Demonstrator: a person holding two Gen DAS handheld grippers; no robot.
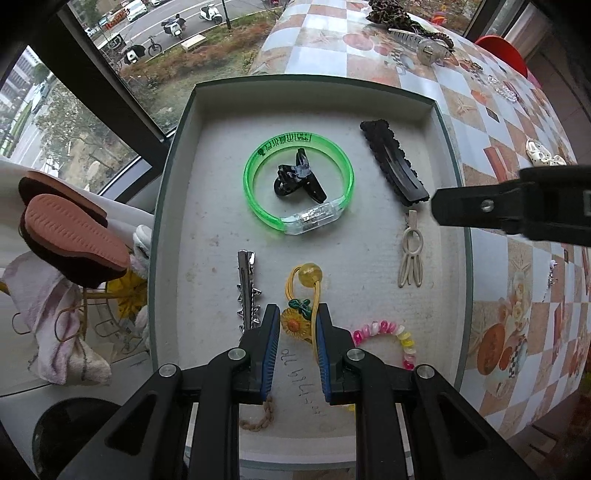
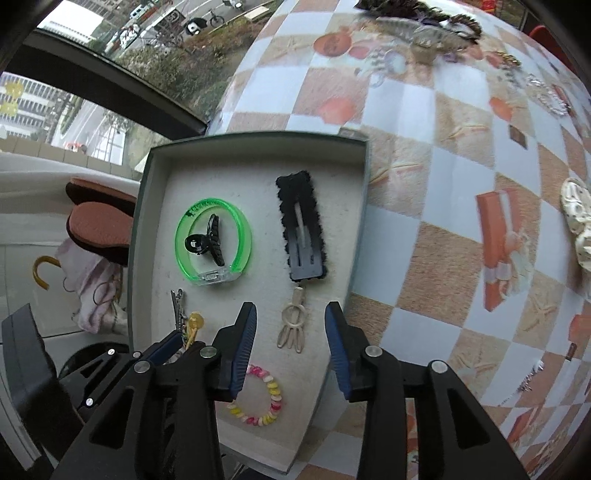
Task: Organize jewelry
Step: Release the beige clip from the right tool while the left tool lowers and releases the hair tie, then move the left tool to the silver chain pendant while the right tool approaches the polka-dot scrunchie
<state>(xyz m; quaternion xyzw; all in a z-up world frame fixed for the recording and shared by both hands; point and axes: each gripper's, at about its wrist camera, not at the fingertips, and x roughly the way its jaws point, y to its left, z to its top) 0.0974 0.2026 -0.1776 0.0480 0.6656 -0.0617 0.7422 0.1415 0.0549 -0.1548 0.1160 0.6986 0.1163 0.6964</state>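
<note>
Left hand-held gripper [image 1: 295,325] points down into the tray [image 1: 184,155], its jaws narrowed around the yellow hair tie [image 1: 314,295] with the sunflower charm [image 1: 293,325]; the cord runs along the right pad, but we cannot tell if the pads actually press it. Right hand-held gripper [image 2: 291,332] hangs over the tray's right side, jaws parted, nothing between the pads; the beige hair clip [image 2: 291,325] lies flat on the tray floor right under that gap, not touched. We count inside the tray: one green bangle [image 1: 297,188] with one black claw clip [image 1: 299,177] lying inside its ring, one black snap clip [image 1: 393,162] just above the beige one, one silver alligator clip [image 1: 247,291] just left of the left hand-held gripper, one pink and yellow bead bracelet [image 1: 388,339] just right of it, one braided tan cord [image 1: 262,417] partly under its fingers. So eight pieces in the tray as far as we see. On the checkered tabletop [image 2: 424,240] outside the tray: one silver claw clip [image 1: 424,46], one dark patterned piece [image 1: 391,16] behind it, one cream piece [image 2: 576,214] at the right edge, a few small shiny bits too blurred to count. The tray sits at the tabletop's left edge by the window.
</note>
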